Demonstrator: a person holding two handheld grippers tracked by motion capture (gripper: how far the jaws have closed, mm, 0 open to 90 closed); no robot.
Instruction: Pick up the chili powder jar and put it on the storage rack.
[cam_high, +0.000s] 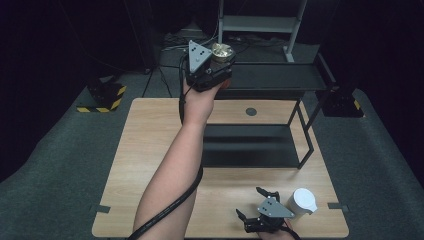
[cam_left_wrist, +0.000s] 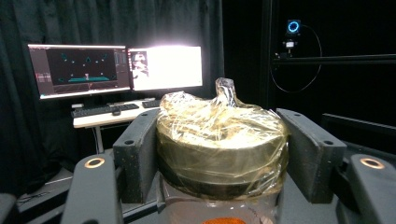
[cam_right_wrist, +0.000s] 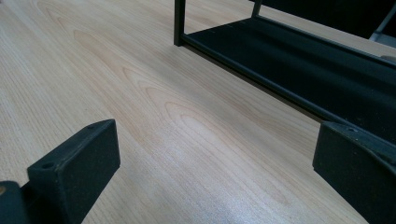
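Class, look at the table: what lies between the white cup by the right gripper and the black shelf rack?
Nothing: in the high view, bare wooden tabletop separates the white cup from the black shelf rack.

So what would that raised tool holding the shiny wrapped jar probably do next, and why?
Probably ease the jar forward and down onto the top shelf of the black rack. The left tool is shut on the jar's gold lid, held up at the top shelf's near left end. The right tool rests open low over the table beside a white cup, so it seems idle.
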